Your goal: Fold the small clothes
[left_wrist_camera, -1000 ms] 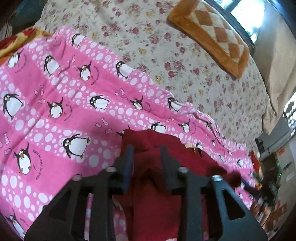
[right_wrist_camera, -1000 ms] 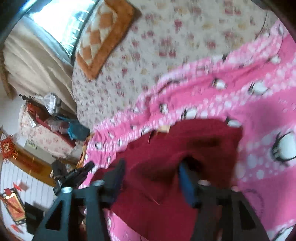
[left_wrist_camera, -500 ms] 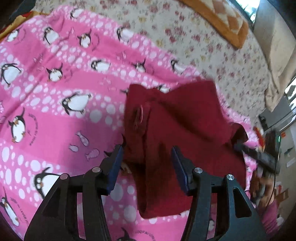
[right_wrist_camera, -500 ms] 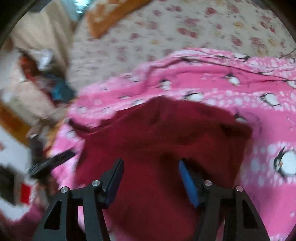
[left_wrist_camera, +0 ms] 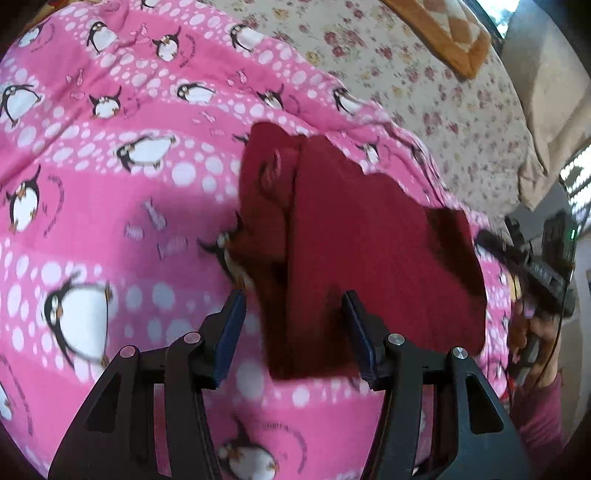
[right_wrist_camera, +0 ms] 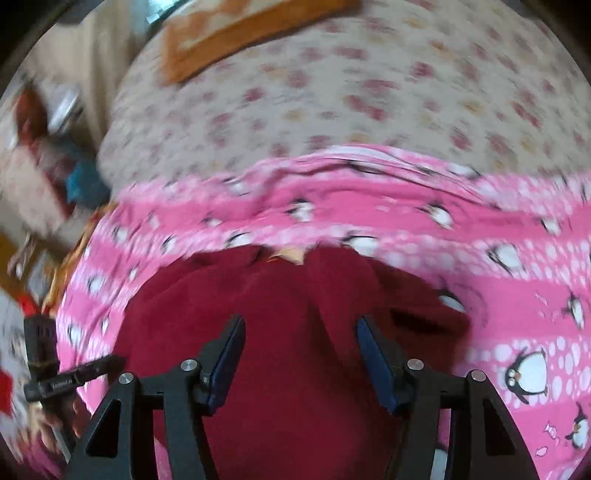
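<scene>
A dark red garment [left_wrist_camera: 369, 240] lies folded on the pink penguin blanket [left_wrist_camera: 110, 184], with a lengthwise crease near its left side. My left gripper [left_wrist_camera: 291, 299] hangs open over the garment's near left edge, and its pads stand clear of the cloth. In the right wrist view the same red garment [right_wrist_camera: 221, 295] fills the lower middle. My right gripper [right_wrist_camera: 301, 325] is open above it, and a raised fold runs up between the jaws without being pinched. This view is blurred by motion.
The blanket [right_wrist_camera: 517, 314] covers a bed with a floral cover [left_wrist_camera: 406, 74]. An orange checked cushion [left_wrist_camera: 443, 29] lies at the far end. A hand [left_wrist_camera: 532, 325] with the other gripper shows at the right edge. Room clutter lies beyond the bed's left side [right_wrist_camera: 44, 147].
The left jaws widened and let go of the red cloth they were pinching. The garment now lies flat. The left gripper sank toward it. The right view swung and rolled, its jaws slightly narrower.
</scene>
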{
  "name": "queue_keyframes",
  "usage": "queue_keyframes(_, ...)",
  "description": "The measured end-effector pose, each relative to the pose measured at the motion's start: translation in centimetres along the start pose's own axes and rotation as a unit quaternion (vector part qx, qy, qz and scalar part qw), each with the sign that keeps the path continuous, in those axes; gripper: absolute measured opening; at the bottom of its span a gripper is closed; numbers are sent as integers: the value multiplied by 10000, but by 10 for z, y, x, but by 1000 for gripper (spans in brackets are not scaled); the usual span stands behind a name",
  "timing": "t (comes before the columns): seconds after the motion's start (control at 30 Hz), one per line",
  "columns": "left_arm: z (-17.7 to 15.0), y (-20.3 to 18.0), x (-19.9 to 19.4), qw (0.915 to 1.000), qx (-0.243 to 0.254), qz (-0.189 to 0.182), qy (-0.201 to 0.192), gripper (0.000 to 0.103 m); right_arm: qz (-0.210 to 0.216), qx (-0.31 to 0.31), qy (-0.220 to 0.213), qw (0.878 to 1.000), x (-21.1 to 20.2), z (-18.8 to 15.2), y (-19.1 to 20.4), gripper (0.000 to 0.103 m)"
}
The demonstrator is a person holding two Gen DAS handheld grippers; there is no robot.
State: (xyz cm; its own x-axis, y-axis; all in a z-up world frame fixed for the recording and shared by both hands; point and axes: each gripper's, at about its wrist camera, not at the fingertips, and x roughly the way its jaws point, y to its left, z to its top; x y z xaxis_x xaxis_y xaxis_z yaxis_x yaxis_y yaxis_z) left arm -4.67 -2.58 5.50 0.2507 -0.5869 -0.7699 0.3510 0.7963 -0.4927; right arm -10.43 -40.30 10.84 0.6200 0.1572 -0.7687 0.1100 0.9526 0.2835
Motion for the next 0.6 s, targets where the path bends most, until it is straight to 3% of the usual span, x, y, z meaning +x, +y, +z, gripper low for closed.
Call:
queue_keyframes(0.13, -13, -5, -5, 9994, 278, -47, 179, 54, -329, -503, -202, 9980, -2, 1, 34, 61)
queue_keyframes(0.23, -15, -2, -4, 9994, 262, -56, 219, 54, -1237, -831, -275, 9884, 4, 2, 30, 62)
queue_keyframes(0.3, -16, -1, -3, 9994, 260, -51, 216, 54, -1805, -610, -228, 9814, 3, 4, 9, 62)
queue_keyframes(0.33, -18, -1, -1, 9994, 279, -56, 203, 54, -1752, -288, -191, 9839, -2, 4, -5, 62)
queue_keyframes(0.4, -19, -2, 2, 9991, 374, -14, 214, 52, -957, 277, -255, 9947, -15, -1, -20, 62)
queue_keyframes(0.47, -18, -5, 4, 9985, 496, 24, 231, 41, -285, 322, -112, 9990, -15, -10, -19, 62)
queue_keyframes(0.53, -17, -9, 5, 9975, 660, 145, 228, 22, -379, 51, 209, 9990, -2, -20, -16, 62)
queue_keyframes(0.6, -13, -11, 5, 9957, 847, 333, 189, 15, -844, 19, 523, 9951, 19, -24, -26, 62)
